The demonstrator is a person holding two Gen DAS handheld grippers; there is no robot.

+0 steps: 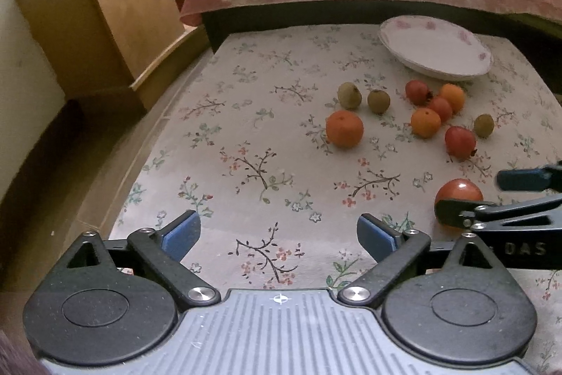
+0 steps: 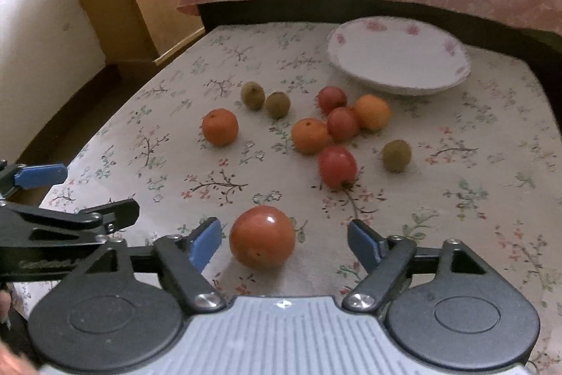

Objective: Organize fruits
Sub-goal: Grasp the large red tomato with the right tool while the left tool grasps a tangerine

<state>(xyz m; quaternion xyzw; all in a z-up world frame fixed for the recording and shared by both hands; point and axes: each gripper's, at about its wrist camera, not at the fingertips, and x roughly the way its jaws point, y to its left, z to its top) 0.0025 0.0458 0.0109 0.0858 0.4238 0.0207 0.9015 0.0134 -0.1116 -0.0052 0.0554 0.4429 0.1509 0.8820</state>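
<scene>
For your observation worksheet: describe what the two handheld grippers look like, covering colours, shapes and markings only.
Both the left gripper and right gripper match: black linkage arms with silver pivot screws, blue finger pads, two round black discs and a ribbed grey body bearing a small crosshair mark. White lettering runs along the side.

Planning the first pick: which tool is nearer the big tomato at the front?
Right. The right tool is open with the tomato between its fingers; the left tool, also open, sits off to the tomato's left.

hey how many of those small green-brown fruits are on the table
3. Two sit side by side at the far left of the group; one sits alone on the right. None looks hidden.
</scene>
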